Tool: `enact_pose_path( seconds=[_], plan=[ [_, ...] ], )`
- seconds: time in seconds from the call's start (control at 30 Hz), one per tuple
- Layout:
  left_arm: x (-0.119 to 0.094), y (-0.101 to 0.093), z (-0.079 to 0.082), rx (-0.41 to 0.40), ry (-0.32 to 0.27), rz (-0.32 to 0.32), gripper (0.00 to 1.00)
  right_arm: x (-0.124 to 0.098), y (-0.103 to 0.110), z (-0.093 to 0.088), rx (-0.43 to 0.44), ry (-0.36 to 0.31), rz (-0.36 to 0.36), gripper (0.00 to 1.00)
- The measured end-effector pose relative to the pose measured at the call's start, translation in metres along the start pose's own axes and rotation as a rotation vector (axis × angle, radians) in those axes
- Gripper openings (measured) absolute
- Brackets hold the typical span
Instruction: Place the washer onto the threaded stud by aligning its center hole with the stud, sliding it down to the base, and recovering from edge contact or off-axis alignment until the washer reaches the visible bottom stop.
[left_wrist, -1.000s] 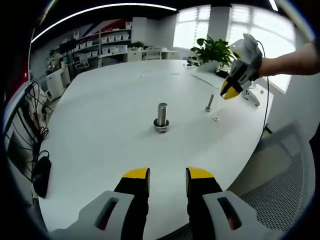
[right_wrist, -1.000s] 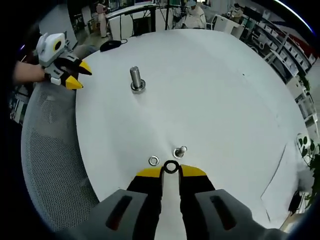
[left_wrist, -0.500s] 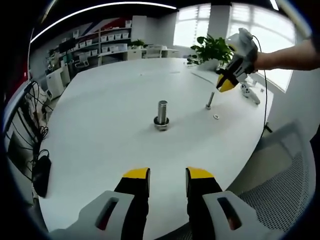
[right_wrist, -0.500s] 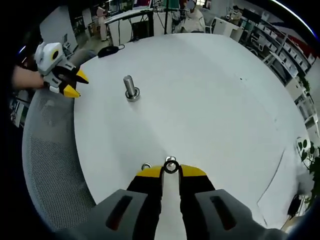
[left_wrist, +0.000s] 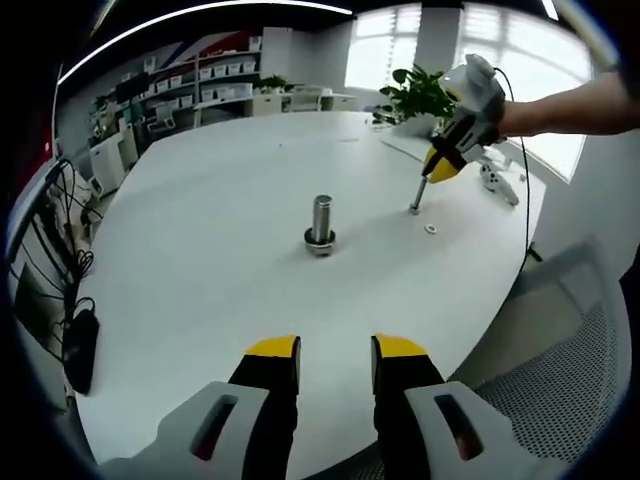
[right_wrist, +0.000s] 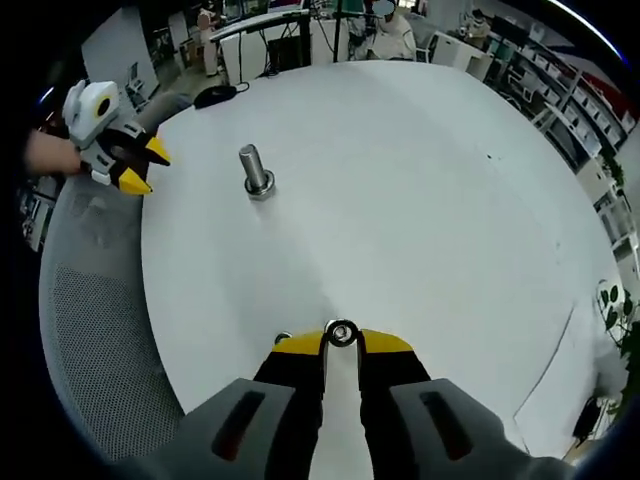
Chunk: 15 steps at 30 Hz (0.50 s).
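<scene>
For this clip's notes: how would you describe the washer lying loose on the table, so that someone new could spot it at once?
Start at the round white table and find the thick upright stud near its middle. Toward the window side, a thinner bolt stands under the right gripper. The loose washer lies flat just beside that bolt: a small silver ring, the only flat piece there.

In the right gripper view, the right gripper hides all but the head of the small stud and most of a loose washer; we cannot tell whether its washer touches the stud.
</scene>
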<state>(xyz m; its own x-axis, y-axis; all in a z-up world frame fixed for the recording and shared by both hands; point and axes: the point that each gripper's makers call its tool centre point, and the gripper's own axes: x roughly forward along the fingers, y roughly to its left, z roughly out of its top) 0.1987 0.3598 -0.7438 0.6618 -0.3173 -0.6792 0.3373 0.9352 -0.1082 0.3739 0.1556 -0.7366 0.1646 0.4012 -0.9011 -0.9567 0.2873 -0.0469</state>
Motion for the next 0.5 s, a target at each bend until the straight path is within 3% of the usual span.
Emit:
enact_pose_path(
  seconds=[0.5],
  plan=[
    [0.000, 0.002, 0.000, -0.004, -0.002, 0.007, 0.26, 0.015, 0.004, -0.006, -0.010, 0.034, 0.026, 0.14]
  ],
)
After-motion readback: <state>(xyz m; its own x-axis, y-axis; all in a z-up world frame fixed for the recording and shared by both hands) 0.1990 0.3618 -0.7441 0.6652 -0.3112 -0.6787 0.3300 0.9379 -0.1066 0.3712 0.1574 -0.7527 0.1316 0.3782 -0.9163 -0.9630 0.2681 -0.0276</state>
